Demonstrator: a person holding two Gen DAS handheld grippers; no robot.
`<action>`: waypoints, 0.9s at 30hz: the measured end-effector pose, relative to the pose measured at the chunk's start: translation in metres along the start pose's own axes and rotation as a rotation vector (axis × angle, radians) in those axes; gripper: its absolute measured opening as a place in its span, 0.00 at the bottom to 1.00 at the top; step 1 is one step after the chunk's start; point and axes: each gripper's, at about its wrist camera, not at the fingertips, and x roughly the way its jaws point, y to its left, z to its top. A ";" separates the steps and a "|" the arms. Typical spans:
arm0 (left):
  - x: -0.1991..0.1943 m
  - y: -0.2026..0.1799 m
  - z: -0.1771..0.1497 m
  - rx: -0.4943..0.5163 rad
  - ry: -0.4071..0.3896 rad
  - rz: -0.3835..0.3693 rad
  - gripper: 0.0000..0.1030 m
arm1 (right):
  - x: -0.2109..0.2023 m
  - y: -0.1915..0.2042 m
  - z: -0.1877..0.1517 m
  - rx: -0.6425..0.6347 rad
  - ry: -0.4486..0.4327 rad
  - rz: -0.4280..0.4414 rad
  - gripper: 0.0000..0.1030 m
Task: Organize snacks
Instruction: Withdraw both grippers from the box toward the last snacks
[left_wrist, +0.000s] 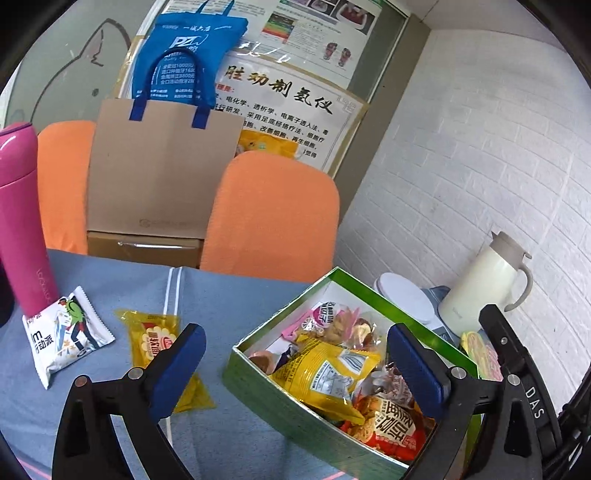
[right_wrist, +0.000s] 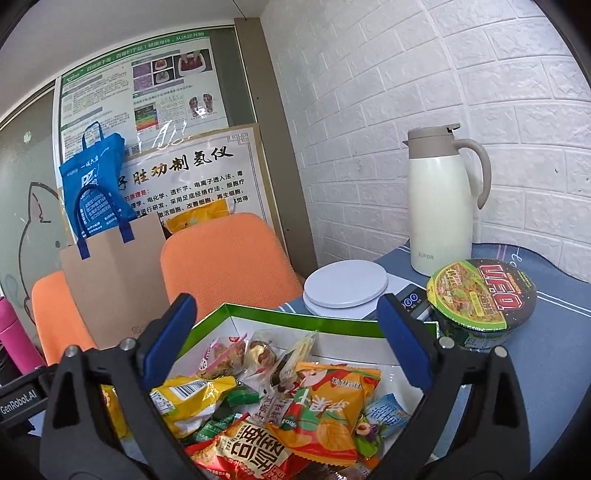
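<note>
Both claws, left (left_wrist: 295, 369) and right (right_wrist: 288, 343), spread above glossy crinkled packets in green cardboard box (left_wrist: 295, 410).

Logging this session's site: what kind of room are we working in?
Probably a small office or clinic break corner, not a home kitchen: health-device posters on the wall, orange chairs at a cloth-covered table, and a thermal carafe beside a scale.

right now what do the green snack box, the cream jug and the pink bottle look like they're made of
Green snack box: looks like cardboard, green print outside, plain white inside, thin folded walls with sharp creases.

Cream jug: smooth, soft-sheen coated body, probably painted metal; its beige lid and handle look like matte plastic.

Pink bottle: glossy pink shell with highlights, coated metal or plastic; I cannot tell which.
</note>
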 end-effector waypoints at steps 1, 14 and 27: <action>0.000 0.001 0.000 -0.002 0.004 0.002 0.98 | -0.002 0.000 0.000 0.001 -0.008 0.002 0.95; -0.014 0.018 -0.003 -0.008 0.007 0.111 0.98 | -0.005 0.036 -0.010 -0.095 0.010 0.099 0.96; -0.039 0.133 -0.024 -0.214 0.041 0.356 0.98 | -0.014 0.097 -0.041 -0.301 0.058 0.278 0.96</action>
